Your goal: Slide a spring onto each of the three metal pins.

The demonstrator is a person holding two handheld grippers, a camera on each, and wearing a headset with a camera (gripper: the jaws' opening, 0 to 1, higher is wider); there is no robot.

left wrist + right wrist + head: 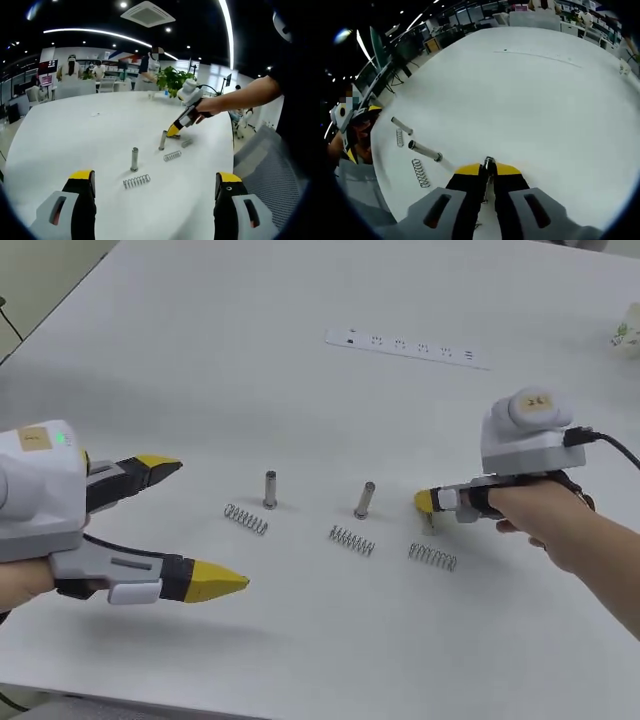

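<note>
Head view: wide white table from edge to edge, smooth and matt, with soft grey shadows under the tools. Left gripper view, beyond the table's far rim: open-plan office, dark ceiling with strip lights and a square vent, rows of desks, a leafy plant, several people standing far off, a grey mesh chair at lower right.

Left gripper at lower left of the head view, yellow-tipped jaws spread wide, nothing between them. Right gripper at centre right, jaws pressed together on the third pin, its top end just showing between the tips in the right gripper view.

White power strip at upper centre, well apart from the work; socket markings too small to read. Cup at the upper right edge, green print illegible.

Left pin and middle pin upright in mid-frame. Left spring, middle spring and right spring lying flat in a row just below the pins, all loose on the table.
</note>
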